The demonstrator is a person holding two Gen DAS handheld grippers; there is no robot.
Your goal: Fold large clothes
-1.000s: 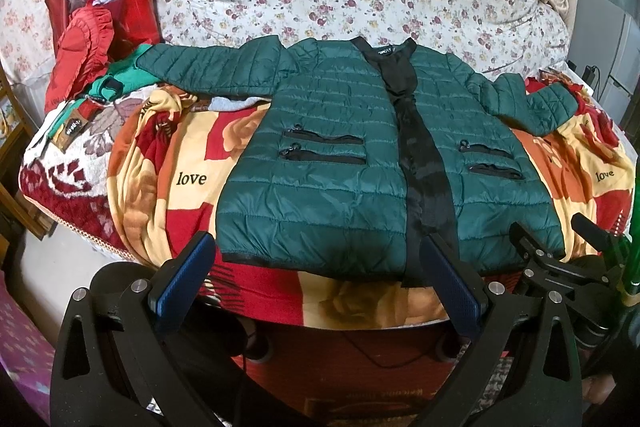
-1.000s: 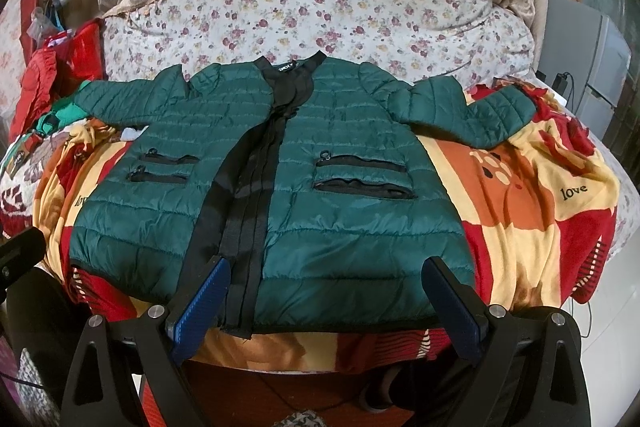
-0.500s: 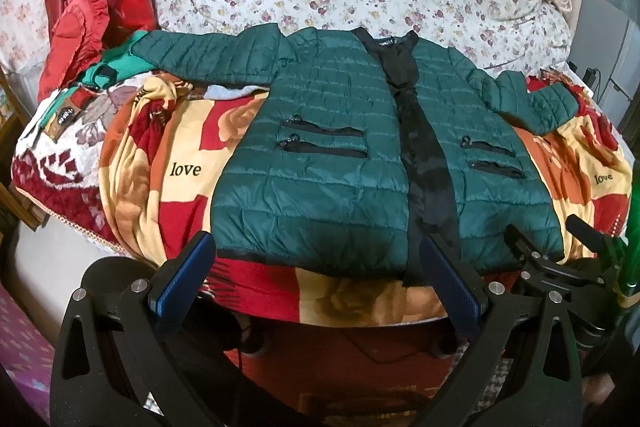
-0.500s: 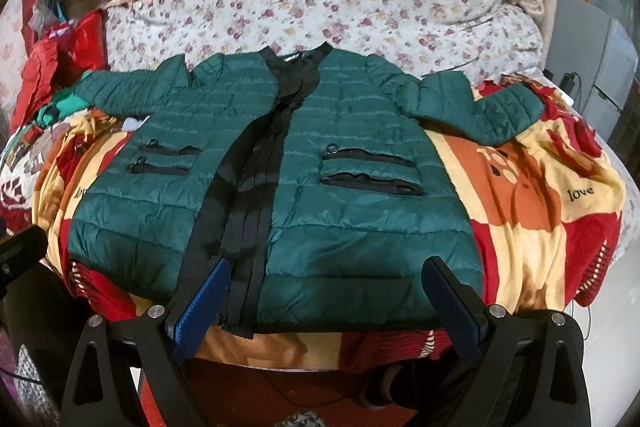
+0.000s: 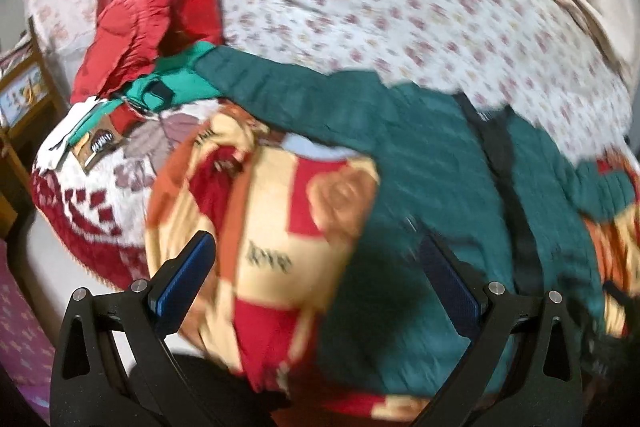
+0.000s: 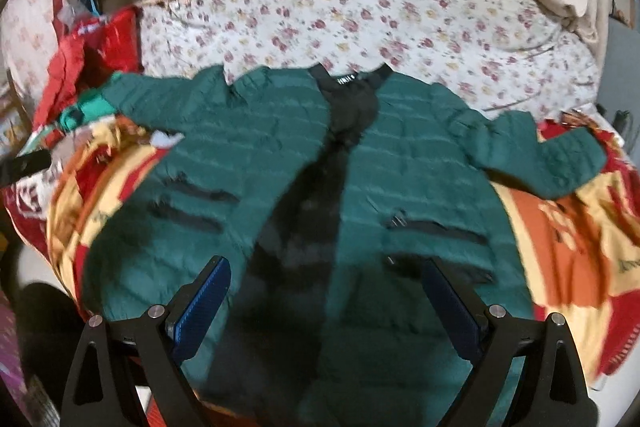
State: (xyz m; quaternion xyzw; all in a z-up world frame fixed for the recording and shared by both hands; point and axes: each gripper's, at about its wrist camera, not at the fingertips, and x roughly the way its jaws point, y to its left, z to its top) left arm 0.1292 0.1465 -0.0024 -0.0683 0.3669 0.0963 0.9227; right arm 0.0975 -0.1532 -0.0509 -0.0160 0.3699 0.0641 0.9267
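Spreading across the patterned blanket (image 6: pixel 560 227) on the bed, the green quilted jacket (image 6: pixel 420 163) lies front up, sleeves out to both sides, nothing folded yet. I judge the first fold should take a sleeve across the chest, so I should pinch near a cuff and keep the padding flat. My left gripper (image 5: pixel 320 287) hangs over the jacket's left edge, fingers wide, gripping nothing; my right gripper (image 6: pixel 326 301) hovers low above the hem, equally wide and empty.

A home bedroom: a bed (image 6: pixel 400 7) under a floral sheet, a patterned blanket (image 5: pixel 272 227) over it, clothes (image 5: pixel 132 31) heaped at upper left.
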